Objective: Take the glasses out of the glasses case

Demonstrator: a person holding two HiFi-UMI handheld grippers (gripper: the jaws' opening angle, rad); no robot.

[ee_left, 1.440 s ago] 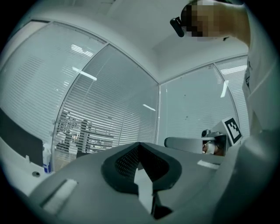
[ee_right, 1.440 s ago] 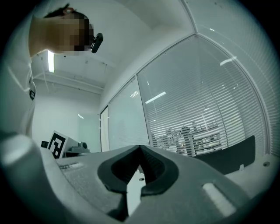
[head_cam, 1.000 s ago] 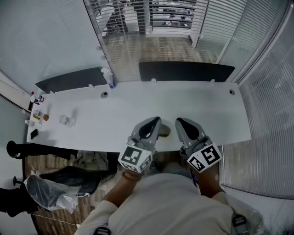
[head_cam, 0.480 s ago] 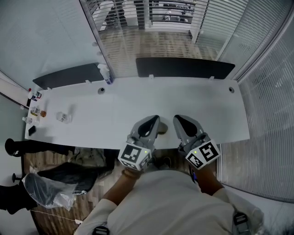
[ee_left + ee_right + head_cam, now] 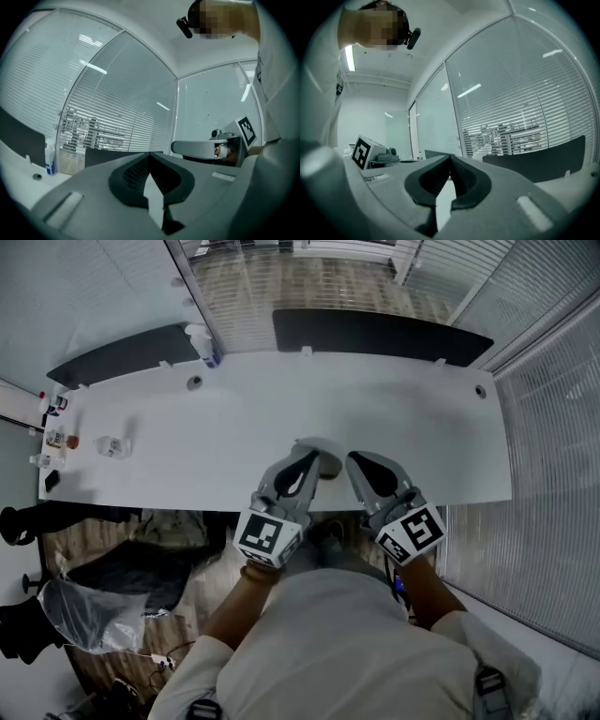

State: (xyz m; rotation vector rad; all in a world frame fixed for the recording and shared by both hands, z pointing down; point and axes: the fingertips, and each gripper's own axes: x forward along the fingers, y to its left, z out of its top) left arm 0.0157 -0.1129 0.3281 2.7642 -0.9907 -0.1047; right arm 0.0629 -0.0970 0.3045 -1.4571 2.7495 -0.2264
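Since nothing is gripped yet, I hold both grey grippers level, jaws pressed together and empty. The left gripper [image 5: 311, 457] tips over the near side of the pale grey oval glasses case [image 5: 328, 461], ready to steady it. The right gripper [image 5: 357, 462] sits just beside the case's right. The case rests on the long white table [image 5: 187, 456], seemingly closed, so no glasses show.

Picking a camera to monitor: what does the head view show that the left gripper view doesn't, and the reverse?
Head view only: the pale case on the table by the left gripper's tip, and small bottles at the table's left end. Left gripper view only: its jaws meeting tip to tip, nothing between them. Both: the right gripper, the spray bottle and the window blinds.
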